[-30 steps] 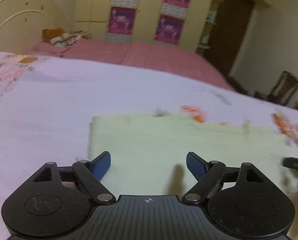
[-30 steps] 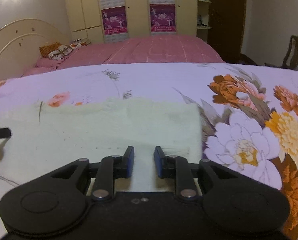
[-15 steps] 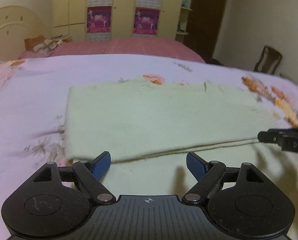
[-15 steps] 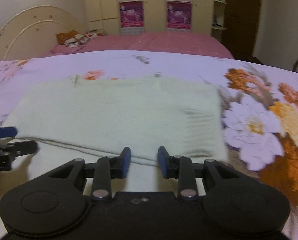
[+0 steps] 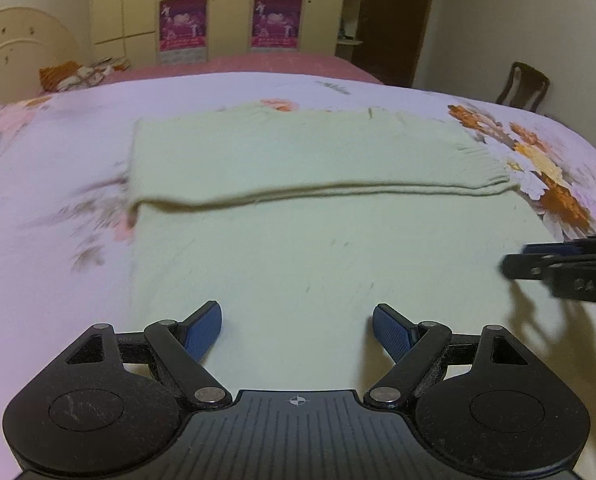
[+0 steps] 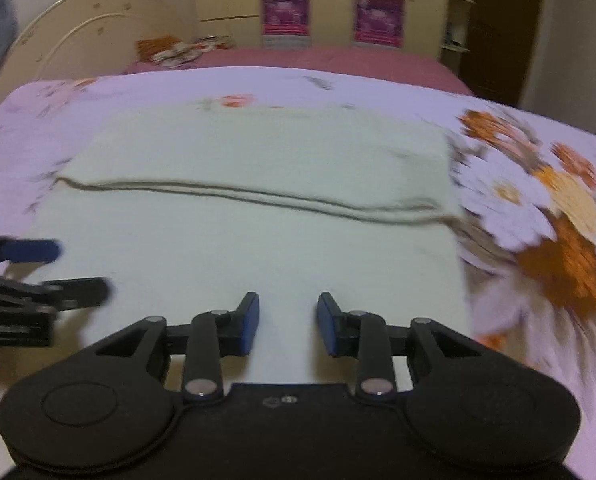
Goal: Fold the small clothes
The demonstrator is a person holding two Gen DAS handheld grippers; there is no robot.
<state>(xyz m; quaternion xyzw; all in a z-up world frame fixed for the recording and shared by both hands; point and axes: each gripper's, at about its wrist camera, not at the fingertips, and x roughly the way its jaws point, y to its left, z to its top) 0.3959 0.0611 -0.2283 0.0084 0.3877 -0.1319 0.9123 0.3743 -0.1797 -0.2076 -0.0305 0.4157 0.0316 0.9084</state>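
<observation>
Nearest in the left wrist view, the left gripper [image 5: 297, 322] hangs over the near part of a pale green garment [image 5: 321, 248], its jaws standing wide apart with nothing between the blue pads [image 5: 204, 326]. In the right wrist view, the right gripper [image 6: 288, 326] hovers over the same cloth nearer its right edge; its jaws are narrowly parted and empty, the blue pads [image 6: 249, 324] pressing on nothing. Each gripper shows at the side of the other's view: the right one enters from the right edge of the left view, the left one from the left edge of the right view, both blurred. The garment lies flat on a lilac bedsheet [image 5: 46, 184] printed with orange and white flowers [image 6: 553, 248]. Its far half is folded back over itself toward the near side, so a doubled edge [image 5: 321, 192] runs left to right across the middle of the cloth, with a ribbed hem at the right end of that fold. The near half lies as a single smooth layer reaching under both grippers. Beyond the sheet lies a pink bed cover [image 5: 234, 65], with a patterned orange bundle [image 5: 74, 76] at its far left beside a cream curved headboard [image 5: 18, 40]. Farther still stand cream wardrobe doors bearing magenta posters [image 5: 182, 24], a dark doorway [image 5: 393, 16] to their right, and a wooden chair [image 5: 523, 86] at far right.
</observation>
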